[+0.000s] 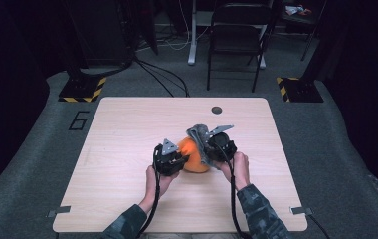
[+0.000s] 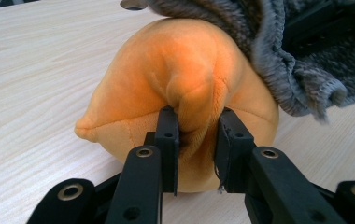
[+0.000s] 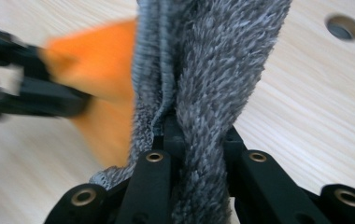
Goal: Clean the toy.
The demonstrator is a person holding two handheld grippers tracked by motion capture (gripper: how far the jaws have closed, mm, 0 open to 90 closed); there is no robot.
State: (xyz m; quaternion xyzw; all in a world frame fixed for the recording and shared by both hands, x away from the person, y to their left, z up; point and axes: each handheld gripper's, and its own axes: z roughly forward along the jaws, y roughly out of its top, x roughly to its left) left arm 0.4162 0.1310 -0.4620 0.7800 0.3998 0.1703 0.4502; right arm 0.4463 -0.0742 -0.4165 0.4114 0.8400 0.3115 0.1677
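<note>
Left tongs (image 2: 196, 133) are pinching a fold of the orange plush toy (image 2: 180, 88) sitting mid-worktop (image 1: 127, 149) — right tongs (image 3: 196, 135) are clenching the grey fuzzy cloth (image 3: 213, 60), which is draping over the toy's far side.

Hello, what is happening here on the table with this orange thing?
A person at a wooden table works with tongs in each hand. The left tongs pinch a fold of an orange plush toy that lies on the table. The right tongs are closed on a grey fuzzy cloth, which lies partly over the toy's far side. It looks as if the cloth is being pulled off or put on; I cannot tell which.
</note>
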